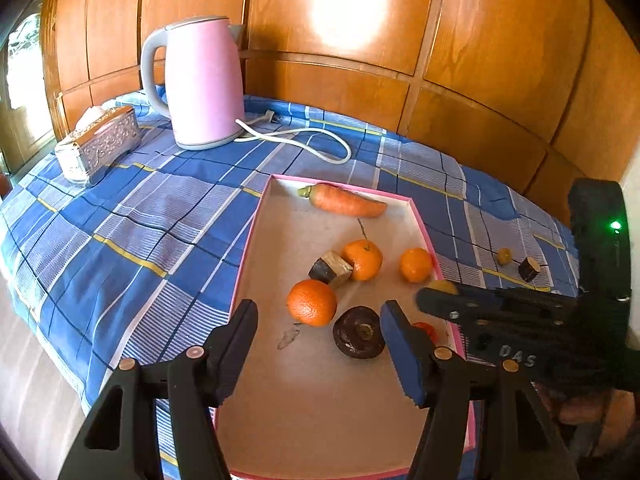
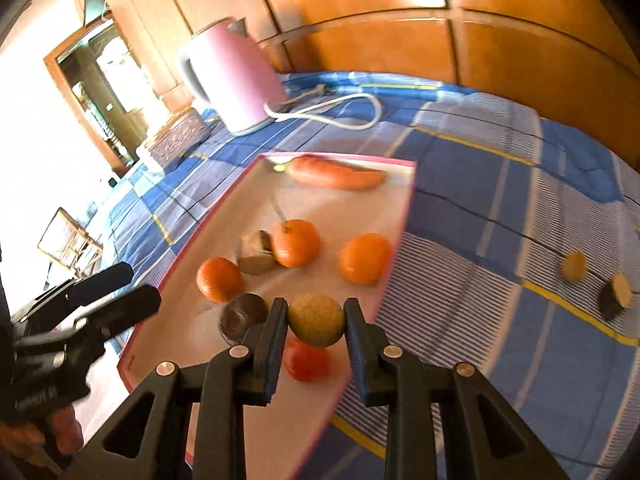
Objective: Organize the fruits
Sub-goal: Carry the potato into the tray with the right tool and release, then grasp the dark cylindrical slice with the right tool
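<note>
Right gripper (image 2: pixel 316 320) fingers clamped across small yellowish fruit (image 2: pixel 316 320) (round, light, likely firm; grip at widest part) above tray (image 2: pixel 396 208); left gripper (image 1: pixel 318 340) fingers apart, empty.

Glossy wood-panelled wall (image 1: pixel 480 60), sunlit window (image 1: pixel 24 72)

I see a pink kettle (image 1: pixel 202 84) with white cord (image 1: pixel 304 138) and a silver box (image 1: pixel 100 142) on the checked cloth (image 1: pixel 132 216).

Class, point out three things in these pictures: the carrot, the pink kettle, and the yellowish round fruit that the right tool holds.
carrot (image 1: pixel 346 201): left wrist view, middle of its body.
pink kettle (image 1: pixel 204 84): left wrist view, side wall.
yellowish round fruit (image 2: pixel 316 320): right wrist view, its front face.
</note>
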Tool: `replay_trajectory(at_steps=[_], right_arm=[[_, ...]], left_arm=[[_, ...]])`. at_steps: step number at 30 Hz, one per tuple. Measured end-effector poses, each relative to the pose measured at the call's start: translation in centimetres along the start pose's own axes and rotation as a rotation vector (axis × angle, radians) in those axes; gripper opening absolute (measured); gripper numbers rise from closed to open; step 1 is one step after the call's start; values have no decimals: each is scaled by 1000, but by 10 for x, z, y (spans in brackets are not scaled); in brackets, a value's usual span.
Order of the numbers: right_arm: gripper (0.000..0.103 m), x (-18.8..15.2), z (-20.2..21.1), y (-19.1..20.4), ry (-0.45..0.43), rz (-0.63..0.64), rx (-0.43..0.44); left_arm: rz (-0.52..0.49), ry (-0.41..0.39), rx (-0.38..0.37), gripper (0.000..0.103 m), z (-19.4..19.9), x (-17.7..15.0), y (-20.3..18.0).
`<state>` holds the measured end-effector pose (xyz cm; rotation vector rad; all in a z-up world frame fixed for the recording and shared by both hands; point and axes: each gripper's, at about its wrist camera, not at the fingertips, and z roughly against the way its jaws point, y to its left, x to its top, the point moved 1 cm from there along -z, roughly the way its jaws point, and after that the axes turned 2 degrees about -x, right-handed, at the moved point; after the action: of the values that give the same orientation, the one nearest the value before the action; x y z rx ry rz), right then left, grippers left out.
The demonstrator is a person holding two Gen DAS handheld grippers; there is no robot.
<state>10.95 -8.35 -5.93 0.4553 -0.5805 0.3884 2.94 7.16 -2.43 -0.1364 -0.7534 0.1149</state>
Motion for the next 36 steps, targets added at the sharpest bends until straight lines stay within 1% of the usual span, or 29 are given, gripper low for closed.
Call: replay_trajectory(at_steps=[2,5,7,11,14,18,21,26,30,36], right_arm=[[32,1,-6,5,14,5,8],[34,-2,-5,10,12,9,-5],[39,-4,-1,10,0,6,-10],[40,-9,12,4,-27,1,-40],[40,-13,24,-7,-58,-24,-71],[40,-18,36,-25,-76,-64,-118],[40,-25,43,-37,-85,-71,-174],[40,-32,57,-62,-111,-117,-231],[40,-37,69,-91,-125,-174,-286],[40,-47,83,-130,-144,-220,-358]], left_arm=[[7,9,-1,64,-2,-1,3],[15,11,-2,64,-3,-2,6],[15,12,-6,64,-3,-2,5],[10,15,-15,64,-4,0,-1],[-14,13,-16,64,-4,1,-10],[-45,19,-28,64,-6,2,-21],[-75,22,-39,64,-6,3,-31],[-122,33,-60,64,-10,2,-49],[-152,48,-76,64,-16,1,-63],[-204,68,-110,64,-25,0,-90]])
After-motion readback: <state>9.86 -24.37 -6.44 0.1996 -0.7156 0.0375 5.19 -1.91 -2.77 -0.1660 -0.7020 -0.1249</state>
